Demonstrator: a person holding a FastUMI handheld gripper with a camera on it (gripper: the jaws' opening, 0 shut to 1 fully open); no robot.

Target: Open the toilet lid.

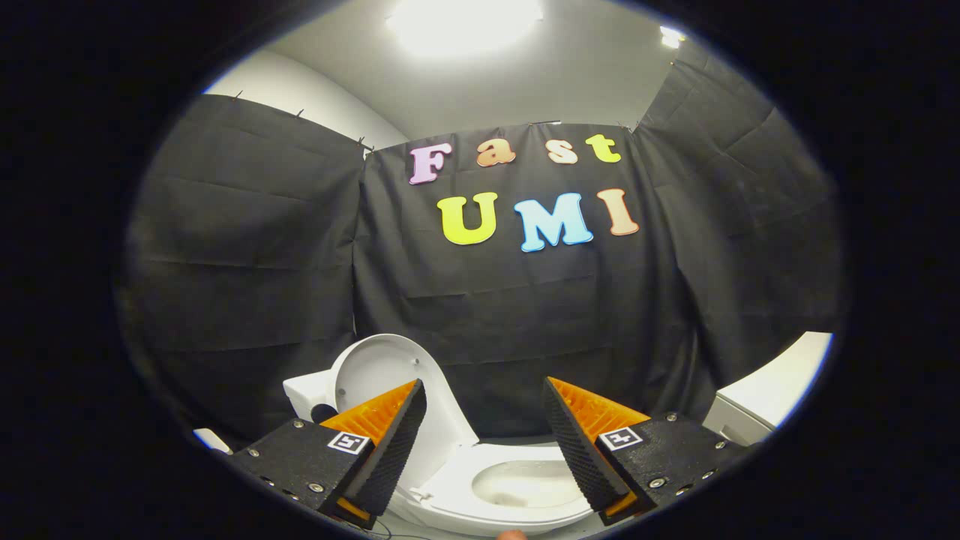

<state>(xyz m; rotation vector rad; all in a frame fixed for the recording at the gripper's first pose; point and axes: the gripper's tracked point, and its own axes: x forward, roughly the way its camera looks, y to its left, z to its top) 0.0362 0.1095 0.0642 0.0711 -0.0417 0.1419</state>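
Observation:
A white toilet (457, 484) stands below and ahead of my fingers. Its lid (379, 371) is raised and leans back toward the tank (307, 394), partly hidden behind my left finger. The seat ring lies down around the bowl (525, 484), which shows between the fingers. My gripper (484, 394) is open, its fingers wide apart with nothing between them, above the toilet and touching no part of it.
Black cloth walls close the booth behind and on both sides of the toilet. A white cabinet or counter (772, 390) stands to the right, beyond my right finger. A bright ceiling lamp (465, 19) glows overhead.

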